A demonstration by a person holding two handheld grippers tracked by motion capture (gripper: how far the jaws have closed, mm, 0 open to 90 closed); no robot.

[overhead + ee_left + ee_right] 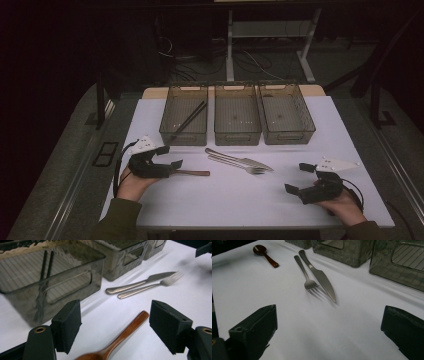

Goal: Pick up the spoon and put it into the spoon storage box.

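A wooden spoon (194, 173) lies on the white table (225, 200) at the left. My left gripper (170, 156) is low over it and open. In the left gripper view the spoon's brown handle (126, 333) runs between the gripper's (115, 327) two black pads, and neither pad touches it. A steel knife (235, 157) and fork (245, 166) lie side by side mid-table. My right gripper (298, 178) rests at the front right, open with nothing between its jaws. In the right gripper view (328, 330) the fork (305, 275), knife (320, 277) and spoon (264, 255) lie ahead.
Three smoky clear bins stand in a row at the back: the left bin (182, 132) holds dark chopsticks (189, 120), while the middle bin (237, 134) and right bin (287, 135) look bare. The left bin's wall (62, 287) is close ahead of my left gripper.
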